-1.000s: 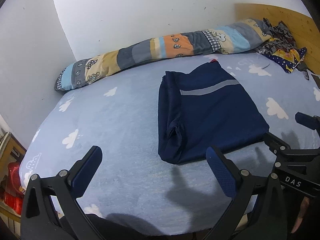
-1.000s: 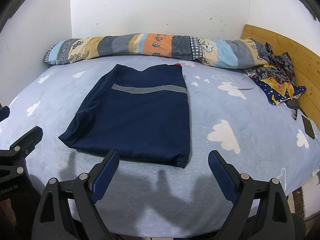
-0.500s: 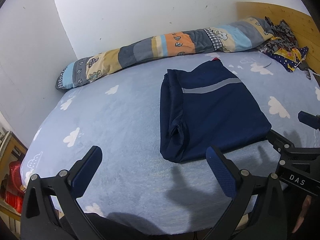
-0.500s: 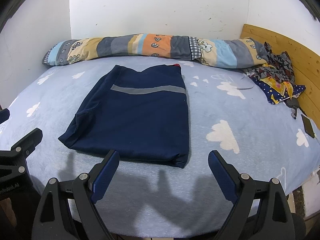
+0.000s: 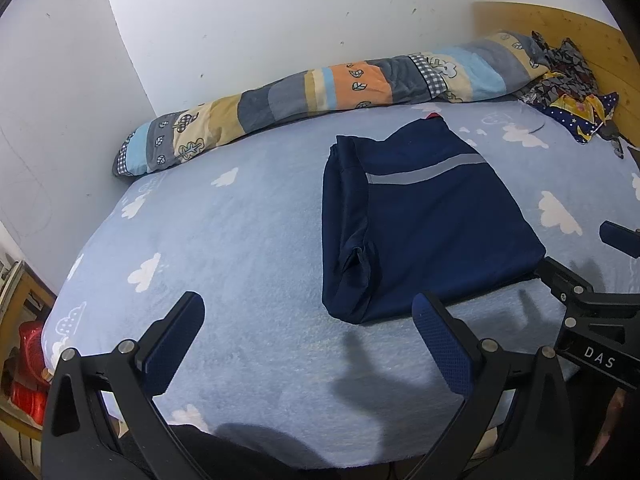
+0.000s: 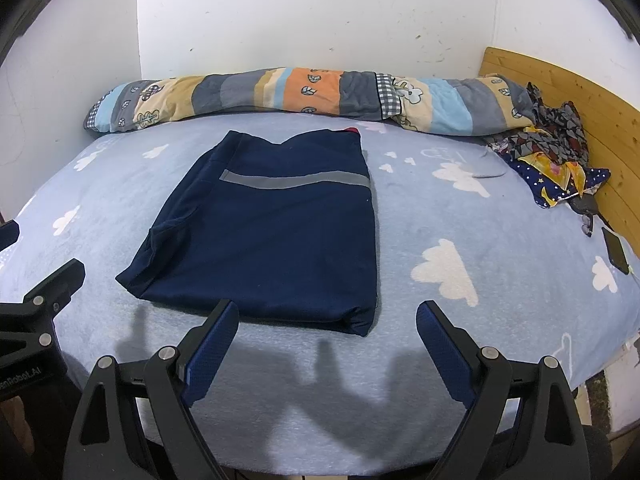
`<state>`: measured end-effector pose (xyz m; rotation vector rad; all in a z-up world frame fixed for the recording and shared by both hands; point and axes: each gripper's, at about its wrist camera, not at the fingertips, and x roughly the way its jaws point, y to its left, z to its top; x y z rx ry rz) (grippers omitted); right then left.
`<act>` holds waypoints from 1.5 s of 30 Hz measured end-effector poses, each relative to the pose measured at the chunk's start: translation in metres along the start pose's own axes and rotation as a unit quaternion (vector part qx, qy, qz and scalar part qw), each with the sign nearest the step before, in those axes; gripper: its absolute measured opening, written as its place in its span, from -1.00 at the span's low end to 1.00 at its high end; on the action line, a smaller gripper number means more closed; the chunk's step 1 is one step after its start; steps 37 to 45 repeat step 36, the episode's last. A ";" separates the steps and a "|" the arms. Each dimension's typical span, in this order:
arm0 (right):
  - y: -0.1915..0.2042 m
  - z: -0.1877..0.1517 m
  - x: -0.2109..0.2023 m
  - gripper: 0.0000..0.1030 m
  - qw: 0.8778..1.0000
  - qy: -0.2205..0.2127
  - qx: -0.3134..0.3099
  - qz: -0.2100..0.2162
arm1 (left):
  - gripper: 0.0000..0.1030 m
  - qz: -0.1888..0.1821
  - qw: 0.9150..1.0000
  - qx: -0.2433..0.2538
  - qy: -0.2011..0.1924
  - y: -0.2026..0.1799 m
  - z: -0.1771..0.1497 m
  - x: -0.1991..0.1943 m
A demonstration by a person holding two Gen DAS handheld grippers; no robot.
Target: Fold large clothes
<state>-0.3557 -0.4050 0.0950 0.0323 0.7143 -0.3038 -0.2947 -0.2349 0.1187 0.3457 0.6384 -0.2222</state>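
Note:
A navy garment with a grey stripe (image 5: 424,224) (image 6: 276,236) lies folded into a flat rectangle on the blue cloud-print bed (image 5: 240,240) (image 6: 460,216). My left gripper (image 5: 308,340) hovers open above the sheet, short of the garment's near left corner, with nothing between its fingers. My right gripper (image 6: 326,344) is open too, just in front of the garment's near edge and apart from it. Each gripper shows at the edge of the other's view: the right gripper (image 5: 576,264) and the left gripper (image 6: 42,260).
A long patchwork bolster (image 6: 304,96) lies along the far wall. A crumpled patterned cloth (image 6: 552,160) sits by the wooden headboard (image 6: 592,120) at the right, with a dark phone (image 6: 616,250) near it. Red objects (image 5: 28,368) sit below the bed's left edge.
Both grippers have drawn back slightly and stay open. The folded garment has not moved.

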 end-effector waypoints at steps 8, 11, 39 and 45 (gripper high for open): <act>0.001 0.000 -0.001 0.79 1.000 0.000 0.000 -0.001 | 1.00 0.001 1.000 0.002 0.001 0.000 0.000 0.000; 0.000 0.001 -0.001 0.79 1.000 0.000 0.000 0.000 | 1.00 0.000 1.000 0.002 0.001 0.001 0.000 0.000; -0.005 0.003 -0.001 0.79 1.000 -0.002 0.007 0.003 | 1.00 -0.001 1.000 -0.009 0.025 0.012 0.003 0.008; -0.005 0.003 -0.001 0.79 1.000 -0.002 0.007 0.003 | 1.00 -0.001 1.000 -0.009 0.025 0.012 0.003 0.008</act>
